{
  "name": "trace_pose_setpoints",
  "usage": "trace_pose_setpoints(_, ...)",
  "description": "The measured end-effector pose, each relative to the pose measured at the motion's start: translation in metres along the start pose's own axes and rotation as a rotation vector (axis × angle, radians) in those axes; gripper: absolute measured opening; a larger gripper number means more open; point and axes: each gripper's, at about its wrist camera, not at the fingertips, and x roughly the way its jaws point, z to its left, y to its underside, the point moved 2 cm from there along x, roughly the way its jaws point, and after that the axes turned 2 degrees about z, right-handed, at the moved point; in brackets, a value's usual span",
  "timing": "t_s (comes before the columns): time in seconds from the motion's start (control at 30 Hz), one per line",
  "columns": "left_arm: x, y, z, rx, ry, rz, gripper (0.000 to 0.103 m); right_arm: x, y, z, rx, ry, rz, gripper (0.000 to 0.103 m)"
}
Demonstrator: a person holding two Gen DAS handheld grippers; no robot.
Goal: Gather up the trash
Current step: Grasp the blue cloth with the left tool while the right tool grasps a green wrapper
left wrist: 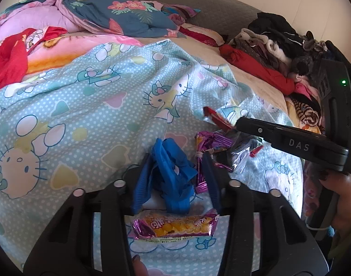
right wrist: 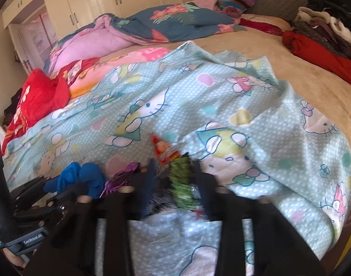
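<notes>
A bed (right wrist: 279, 69) carries a rumpled cartoon-print sheet (left wrist: 83, 105) with trash near its front edge. The left gripper (left wrist: 175, 168) has its jaws spread around a blue cloth (left wrist: 166, 172), above a purple snack wrapper (left wrist: 175, 226). The right gripper (right wrist: 175, 172) has its jaws closed on a green wrapper (right wrist: 182, 181), just below a red wrapper (right wrist: 164, 151).

Matt black plastic on the left gripper (left wrist: 179, 161) and right gripper (right wrist: 175, 177), with small pale round studs. Crumpled blue glove (left wrist: 166, 172), thin and rubbery, dull. Shiny purple foil snack wrapper (left wrist: 175, 226), creased, glinting at its crimped ends. Clear crinkled plastic bag (left wrist: 240, 158), glossy. Glossy red wrapper (right wrist: 164, 151), and a green one (right wrist: 182, 181), blurred. Soft matt cotton sheet (left wrist: 95, 96), dotted print. Fuzzy beige blanket (right wrist: 302, 69).
</notes>
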Motion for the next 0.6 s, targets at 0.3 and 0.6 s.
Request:
trace_pose_setpoints(0.3,-0.005,-0.001,-0.005,0.009,0.029,-0.015,0.006,-0.036,0.016,-0.001,0.055,-0.072,-0.079,0.011)
trace_pose_setpoints(0.6,-0.027,-0.014,-0.023,0.028,0.076,-0.085,0.005,-0.072,0.045,-0.001,0.064,-0.101,-0.085,0.002)
